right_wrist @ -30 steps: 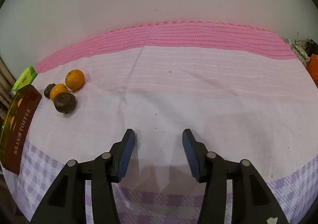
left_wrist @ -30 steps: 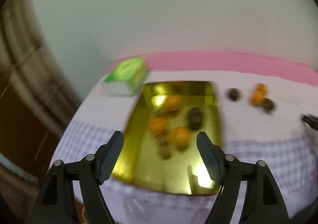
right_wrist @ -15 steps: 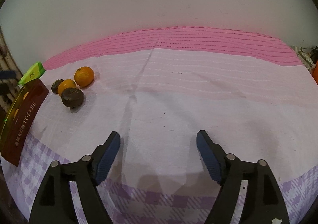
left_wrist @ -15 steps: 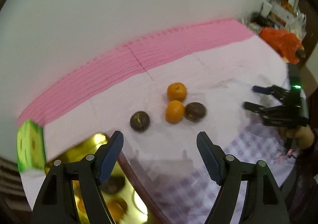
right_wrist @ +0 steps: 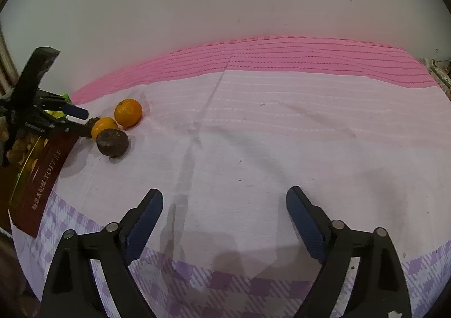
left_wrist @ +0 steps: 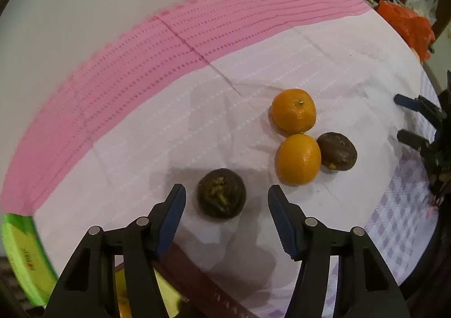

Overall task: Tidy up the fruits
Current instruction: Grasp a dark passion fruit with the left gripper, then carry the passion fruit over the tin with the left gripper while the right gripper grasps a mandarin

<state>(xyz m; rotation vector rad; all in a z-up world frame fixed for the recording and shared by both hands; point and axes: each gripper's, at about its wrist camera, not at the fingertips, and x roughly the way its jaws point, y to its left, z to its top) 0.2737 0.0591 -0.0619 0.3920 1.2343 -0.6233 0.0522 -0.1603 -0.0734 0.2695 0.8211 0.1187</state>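
Pink-and-lilac striped tablecloth point(right_wrist: 282, 126) covers the table against a plain pale wall; its near edge turns to purple check.

Left gripper point(left_wrist: 227, 202): jaws spread wide, holding nothing. A dark brown passion fruit point(left_wrist: 221, 193), its torn top showing yellowish flesh, sits on the cloth between the two fingertips, touching neither.

Beyond and to the right of that fruit lies a cluster of three. One mandarin point(left_wrist: 294, 111) lies farthest from the gripper, a second mandarin point(left_wrist: 298, 159) touches it on the near side, and a second passion fruit point(left_wrist: 337, 151) rests against the second mandarin's right flank.

A dark red toffee tin point(right_wrist: 42, 174) with a gold interior stands left of the cluster in the right wrist view, just beside the left gripper. A green box point(left_wrist: 24, 258) lies left of the tin.

Right gripper point(right_wrist: 224, 209): jaws wide apart and empty, over bare cloth, well apart from the fruit cluster.

An orange plastic bag point(left_wrist: 406, 24) lies at the far right table edge.
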